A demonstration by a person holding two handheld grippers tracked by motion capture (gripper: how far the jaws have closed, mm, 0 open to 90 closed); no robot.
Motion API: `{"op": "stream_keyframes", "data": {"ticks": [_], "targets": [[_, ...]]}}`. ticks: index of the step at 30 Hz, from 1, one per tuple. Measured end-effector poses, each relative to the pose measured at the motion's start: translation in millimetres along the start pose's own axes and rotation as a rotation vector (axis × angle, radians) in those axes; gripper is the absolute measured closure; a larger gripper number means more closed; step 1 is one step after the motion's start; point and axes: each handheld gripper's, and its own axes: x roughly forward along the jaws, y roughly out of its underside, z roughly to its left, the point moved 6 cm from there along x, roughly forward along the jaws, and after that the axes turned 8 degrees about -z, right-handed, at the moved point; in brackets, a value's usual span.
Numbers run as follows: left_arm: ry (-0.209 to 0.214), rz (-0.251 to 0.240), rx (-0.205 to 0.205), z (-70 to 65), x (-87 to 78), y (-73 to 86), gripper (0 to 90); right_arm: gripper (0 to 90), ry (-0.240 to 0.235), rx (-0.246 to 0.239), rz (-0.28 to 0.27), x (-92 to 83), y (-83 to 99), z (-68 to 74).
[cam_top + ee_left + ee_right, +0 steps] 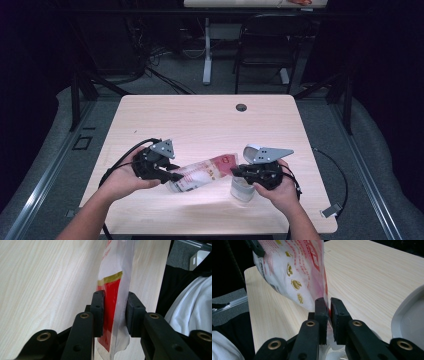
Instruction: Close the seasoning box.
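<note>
Dim room, pale wood counter in the middle of the high view, 1 dark grommet hole near its far edge. Behind it, upper part of the frame: 1 black chair, 1 white desk leg, loose cables on grey floor.

Counted on the counter: 1 red-and-white plastic pouch, 1 clear cup, 2 hand-held grippers, 2 hands.

Left hand-held gripper, lower left of centre, pinching the pouch's clear end; in the left gripper view, black pads pressed on film and red print from both sides. Right hand-held gripper, lower right of centre, pinching the opposite end; in the right gripper view, jaws nearly together with the thin red edge of the pouch caught between them. Pouch stretched between the 2, slanting from lower left to upper right, lifted off the counter.

Hard to make out: printing on the pouch, blurred, small gold emblems only. Cup largely hidden under the right hand-held gripper and hand; contents not readable. White curved rim cut off at the right edge of the right gripper view, probably that cup. White cloth at the right of the left gripper view, cut off by the frame.
</note>
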Motion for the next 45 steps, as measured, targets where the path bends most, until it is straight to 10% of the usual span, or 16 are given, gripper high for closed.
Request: {"op": "stream_keyframes", "data": {"ticks": [45], "targets": [[0.001, 0.017, 0.012, 1.7, -5.9, -16.1, 75.7, 83.6, 0.021, 0.008, 0.007, -10.0, 7.4, -5.7]]}}
